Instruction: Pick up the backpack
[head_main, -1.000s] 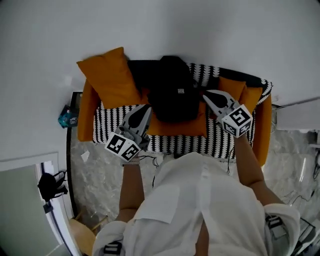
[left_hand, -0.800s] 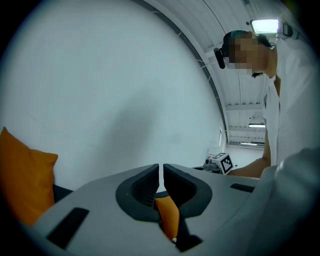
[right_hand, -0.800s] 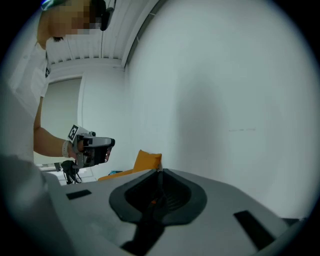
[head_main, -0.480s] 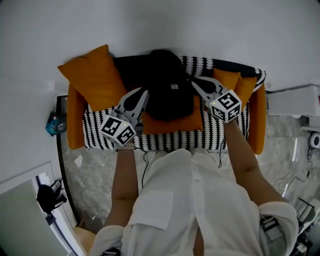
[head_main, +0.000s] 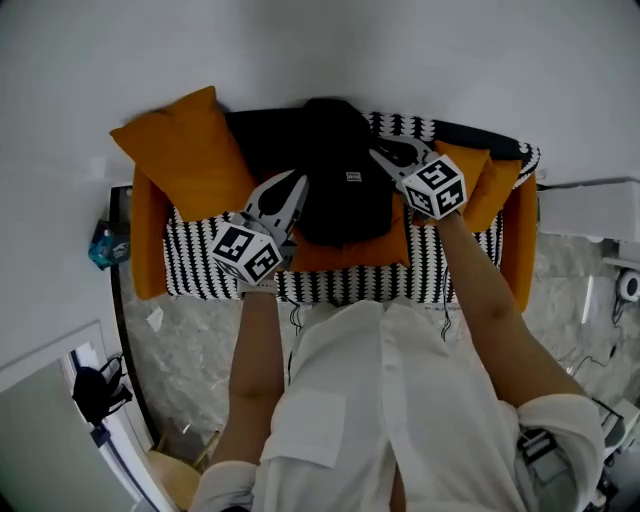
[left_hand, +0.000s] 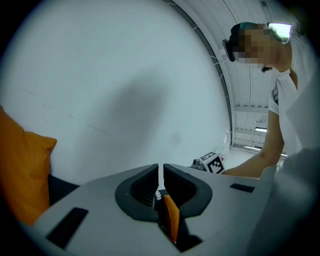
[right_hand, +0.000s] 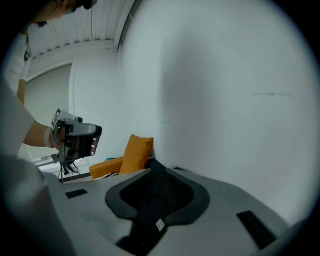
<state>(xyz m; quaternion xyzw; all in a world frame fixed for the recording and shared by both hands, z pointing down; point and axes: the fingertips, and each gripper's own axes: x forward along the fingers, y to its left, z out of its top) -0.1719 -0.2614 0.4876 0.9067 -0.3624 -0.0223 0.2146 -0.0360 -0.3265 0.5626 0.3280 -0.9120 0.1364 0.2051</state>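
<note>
Both grippers were brought closer to the backpack (head_main: 338, 175) since the earlier frames: the right gripper (head_main: 379, 153) was carried up the head view to the backpack's upper right edge, and the left gripper (head_main: 297, 184) was set at its left flank. The backpack, black, was recorded at the middle of the sofa (head_main: 150, 245), against the wall (head_main: 400, 50), between a large orange cushion (head_main: 185, 145) on the left and a smaller one (head_main: 482, 185) on the right. A black-and-white throw (head_main: 200, 250) was noted over the seat. Left jaws were seen closed to a hairline slit, with nothing gripped. Right jaws had just been opening and stood partly apart; a black strip of the backpack (right_hand: 147, 212), with a small white tag, was seen lying in the gap.
</note>
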